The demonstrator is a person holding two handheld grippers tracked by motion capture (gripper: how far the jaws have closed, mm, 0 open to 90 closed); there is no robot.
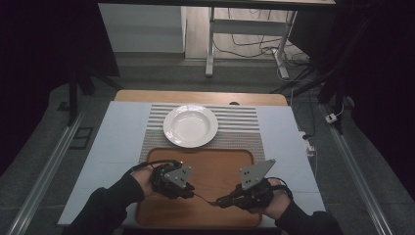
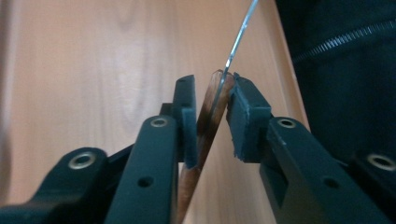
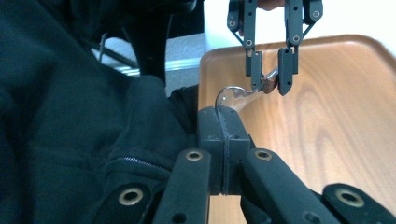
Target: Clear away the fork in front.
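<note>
We are holding a spoon point(image 3: 233, 95) between both tools, low over the near part of the wooden tray point(image 1: 205, 161). The right tool point(image 3: 225, 114) is pinching the metal bowl end with its jaws pressed tight together, while the left tool point(image 2: 210, 93) is closing its pads on the wooden handle point(image 2: 208, 126), which is lying slanted between them. We are judging this to be a hand-over or re-grip. Next, one tool is going to need to let go while the other is keeping the handle from slipping, since the left grip is looking light. Farther off, a white plate point(image 1: 191, 126) is sitting empty on the striped mat point(image 1: 244, 127), which is lying on the tabletop point(image 1: 122, 137) beyond the tray.
</note>
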